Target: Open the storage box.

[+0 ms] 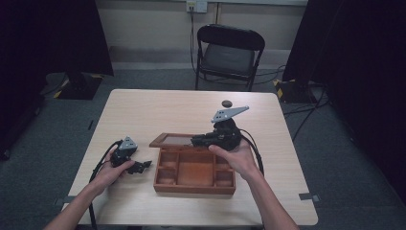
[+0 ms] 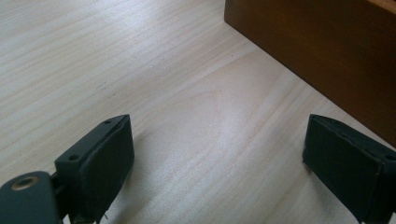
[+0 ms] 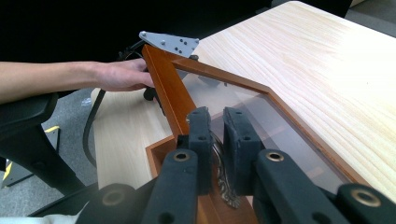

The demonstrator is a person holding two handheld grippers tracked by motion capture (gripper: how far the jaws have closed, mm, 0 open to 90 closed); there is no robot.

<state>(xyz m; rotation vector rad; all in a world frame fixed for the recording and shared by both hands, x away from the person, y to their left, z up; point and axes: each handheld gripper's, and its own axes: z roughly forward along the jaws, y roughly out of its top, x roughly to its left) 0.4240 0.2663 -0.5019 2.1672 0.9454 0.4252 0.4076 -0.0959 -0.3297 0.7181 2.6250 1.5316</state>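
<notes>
**Wooden box lid held raised at a pale table**

Wooden box with small compartments sits near the front middle of a light wood-grain table, in a room with grey carpet, dark curtains at both sides and a black folding chair beyond the far edge. A small dark round object lies near the far side of the table. My right gripper, at the box's far edge, has its jaws pressed together on a metal clasp on the rim of the glass-paned lid, which stands tilted up off the box. My left gripper rests low over the table just left of the box, its jaws wide apart with nothing between them, the box's brown side wall close to one jaw.
</notes>
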